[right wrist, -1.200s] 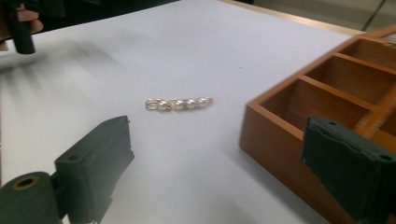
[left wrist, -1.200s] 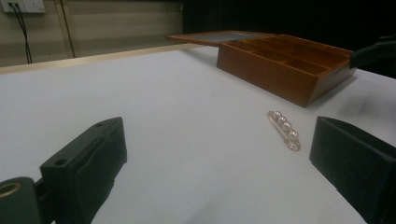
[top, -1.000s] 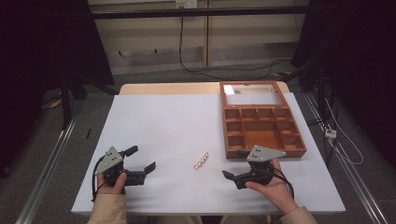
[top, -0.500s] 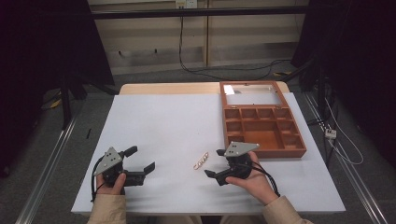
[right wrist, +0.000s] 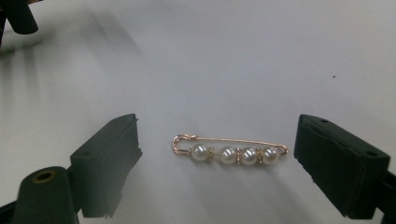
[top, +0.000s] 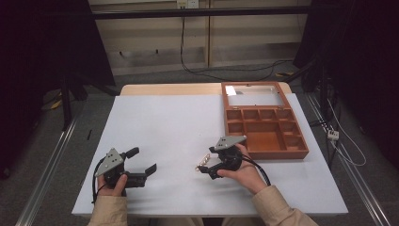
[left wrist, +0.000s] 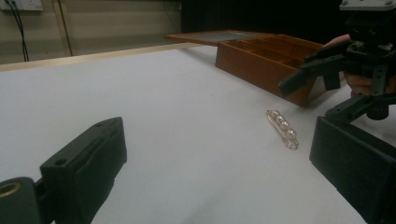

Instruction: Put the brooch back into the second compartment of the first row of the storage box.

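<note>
I have the right claw [right wrist: 217,158] released, its jaws either side of the pearl pin [right wrist: 229,150] lying flat on the table [top: 169,122]. I should lower squarely before clenching. The left claw [top: 141,162], also released, rests well apart.

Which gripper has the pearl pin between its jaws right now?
The right gripper: its open jaws straddle the pearl pin on the table. The left gripper sits apart, open, with bare table between its jaws.
</note>
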Motion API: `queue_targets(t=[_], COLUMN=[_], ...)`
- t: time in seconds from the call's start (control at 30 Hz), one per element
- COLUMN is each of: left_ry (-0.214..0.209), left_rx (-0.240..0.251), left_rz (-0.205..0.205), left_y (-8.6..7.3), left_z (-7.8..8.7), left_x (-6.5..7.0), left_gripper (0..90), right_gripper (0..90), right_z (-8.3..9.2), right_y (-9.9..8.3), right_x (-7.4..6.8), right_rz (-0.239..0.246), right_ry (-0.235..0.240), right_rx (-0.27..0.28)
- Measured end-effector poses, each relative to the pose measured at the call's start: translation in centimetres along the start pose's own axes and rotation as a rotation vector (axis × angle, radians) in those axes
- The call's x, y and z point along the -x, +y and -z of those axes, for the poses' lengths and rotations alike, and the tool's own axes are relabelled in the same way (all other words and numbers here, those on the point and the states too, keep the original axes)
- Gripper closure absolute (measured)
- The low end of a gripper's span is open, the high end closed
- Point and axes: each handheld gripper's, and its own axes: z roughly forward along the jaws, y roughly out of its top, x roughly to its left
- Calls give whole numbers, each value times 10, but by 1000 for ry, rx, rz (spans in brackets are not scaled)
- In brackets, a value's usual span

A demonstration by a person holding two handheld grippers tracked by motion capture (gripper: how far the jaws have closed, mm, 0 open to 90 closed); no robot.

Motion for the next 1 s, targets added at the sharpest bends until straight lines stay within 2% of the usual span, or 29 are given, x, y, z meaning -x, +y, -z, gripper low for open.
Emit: queue_targets(t=[0.3,0.43,0.67,0.77,0.87,0.97,1.0], left_ry=[-2,-3,-4,-4,-4,-2,-1], left_rx=[-9,-8,-11,-11,-13,-13,-13], left_rz=[2,7,6,6,5,6,9], left_y=[-1,-1,-1,-1,-1,-1,-1], left_z=[-1,-1,-1,-1,-1,0,0], left_x=[0,0,0,-1,-1,-1,-1], left_gripper=[38,38,38,38,39,39,39], right_gripper=[137,137,157,168,168,266,266], right_z=[-18,-24,-30,-29,-26,-19,-19], right_y=[3,5,3,3,3,1,1], right_x=[9,12,15,15,13,7,7], right_rz=[-16,-5,5,11,38,100,100], right_ry=[28,39,54,53,52,45,45], right_rx=[-54,-78,-133,-136,-160,-194,-194])
